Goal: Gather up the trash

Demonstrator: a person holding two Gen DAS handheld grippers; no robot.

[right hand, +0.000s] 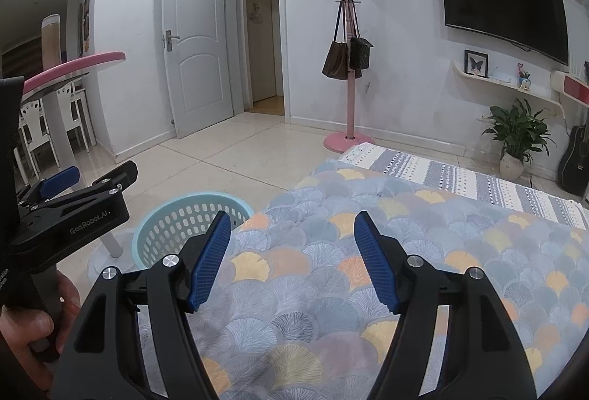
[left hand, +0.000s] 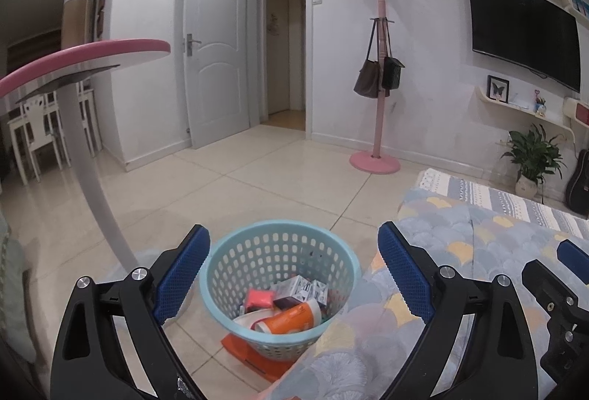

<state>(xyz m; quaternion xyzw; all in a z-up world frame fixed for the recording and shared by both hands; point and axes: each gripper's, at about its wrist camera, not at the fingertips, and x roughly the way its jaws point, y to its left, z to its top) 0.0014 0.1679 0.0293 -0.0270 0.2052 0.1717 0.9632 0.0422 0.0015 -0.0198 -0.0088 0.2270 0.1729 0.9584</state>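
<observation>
A light blue perforated basket (left hand: 235, 274) stands on the floor beside the bed. It holds an orange bottle (left hand: 291, 320), a pink packet (left hand: 259, 298), small white boxes (left hand: 305, 289) and other trash. My left gripper (left hand: 294, 256) is open and empty, above the basket and framing it. My right gripper (right hand: 292, 245) is open and empty over the patterned bedspread (right hand: 405, 252). The basket's rim shows in the right wrist view (right hand: 176, 212), left of the gripper. The left gripper (right hand: 66, 204) shows there too, held in a hand.
An orange flat object (left hand: 254, 355) lies under the basket. A pink-topped table (left hand: 84, 53) on a white leg stands to the left. A pink coat stand (left hand: 379, 68), a wall TV (left hand: 522, 35) and a potted plant (left hand: 533, 157) line the far wall.
</observation>
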